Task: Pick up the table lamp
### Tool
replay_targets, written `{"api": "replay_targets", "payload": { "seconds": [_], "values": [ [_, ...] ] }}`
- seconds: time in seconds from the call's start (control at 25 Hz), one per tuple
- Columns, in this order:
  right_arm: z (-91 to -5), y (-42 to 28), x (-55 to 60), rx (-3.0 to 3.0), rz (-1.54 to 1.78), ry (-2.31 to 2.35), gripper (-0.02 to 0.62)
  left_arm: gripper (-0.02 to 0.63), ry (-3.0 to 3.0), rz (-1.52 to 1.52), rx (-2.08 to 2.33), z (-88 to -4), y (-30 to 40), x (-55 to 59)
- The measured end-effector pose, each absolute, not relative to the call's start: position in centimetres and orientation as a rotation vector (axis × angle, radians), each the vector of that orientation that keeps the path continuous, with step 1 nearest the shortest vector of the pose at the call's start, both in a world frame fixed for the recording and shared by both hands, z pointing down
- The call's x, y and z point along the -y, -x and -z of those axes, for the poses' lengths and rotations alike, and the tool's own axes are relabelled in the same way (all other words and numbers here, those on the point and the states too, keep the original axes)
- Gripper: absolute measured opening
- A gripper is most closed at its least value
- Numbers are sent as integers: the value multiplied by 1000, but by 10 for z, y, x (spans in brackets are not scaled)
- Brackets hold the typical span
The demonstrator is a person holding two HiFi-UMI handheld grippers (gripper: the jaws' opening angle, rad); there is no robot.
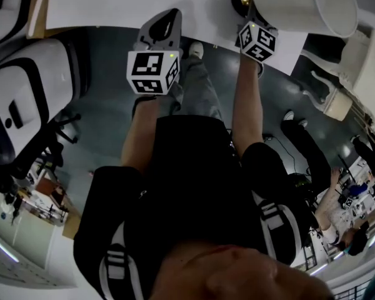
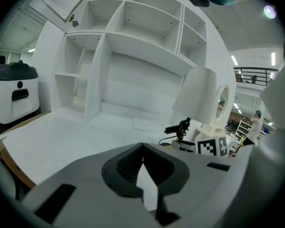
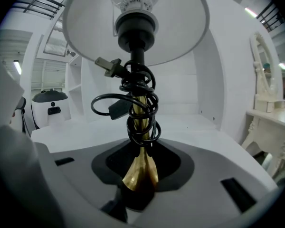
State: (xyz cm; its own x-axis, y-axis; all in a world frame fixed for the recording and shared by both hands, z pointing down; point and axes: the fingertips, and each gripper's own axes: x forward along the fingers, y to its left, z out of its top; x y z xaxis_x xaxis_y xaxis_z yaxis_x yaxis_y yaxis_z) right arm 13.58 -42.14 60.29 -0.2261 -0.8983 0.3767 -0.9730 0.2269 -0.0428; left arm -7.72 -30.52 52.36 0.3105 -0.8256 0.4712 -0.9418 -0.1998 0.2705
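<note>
1. The right tool is clamped on the table lamp, its jaws closed round the flared foot of the brass stem. The tool body hides the base below, so I cannot tell whether it is off the desk.
2. In the head view the lamp stands at about 1 o'clock, at the near edge of the desk. Its white shade is just beside the right tool's marker cube.
3. The left tool is closed on nothing, with its jaws meeting at the tips. It hangs apart from the lamp, which shows at about 3 o'clock in the left gripper view.
4. The step in hand looks like the lift itself. The grip is low and the wide shade probably makes the lamp top-heavy. The lift should go straight up with the stem upright and no twist of the wrist.
5. The flare is smooth and tapered, so the jaws could slide along it. A firm squeeze and a slow start should guard against that.
6. The black cord is coiled round the stem, and its plug sticks out toward 9 o'clock. Neither should slip loose or catch on the desk edge during the lift.
7. The empty left tool could open and steady the stem higher up if the lamp starts to tip.
</note>
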Motion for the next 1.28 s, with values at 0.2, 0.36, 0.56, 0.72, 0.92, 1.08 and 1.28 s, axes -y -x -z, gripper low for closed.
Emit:
{"api": "replay_targets", "payload": {
  "seconds": [0.2,0.36,0.56,0.72,0.92,1.08,1.28],
  "values": [
    [-603,-136,422,2200,-421,-1755,118,11,-2076,-310,1583,-516,80,309],
    [-600,-135,421,2174,-443,-1736,117,11,-2081,-316,1587,-512,76,308],
    [-592,-138,408,2188,-474,-1698,112,11,-2110,-305,1583,-501,64,311],
    [-583,-139,398,2208,-460,-1674,109,11,-2126,-296,1583,-494,55,313],
    [-577,-143,390,2222,-447,-1636,106,11,-2159,-281,1584,-482,41,315],
    [-563,-145,383,2265,-483,-1616,106,11,-2188,-272,1575,-472,29,316],
    [-532,-140,377,2297,-462,-1577,106,11,-2247,-225,1566,-453,19,324]
  ]
}}
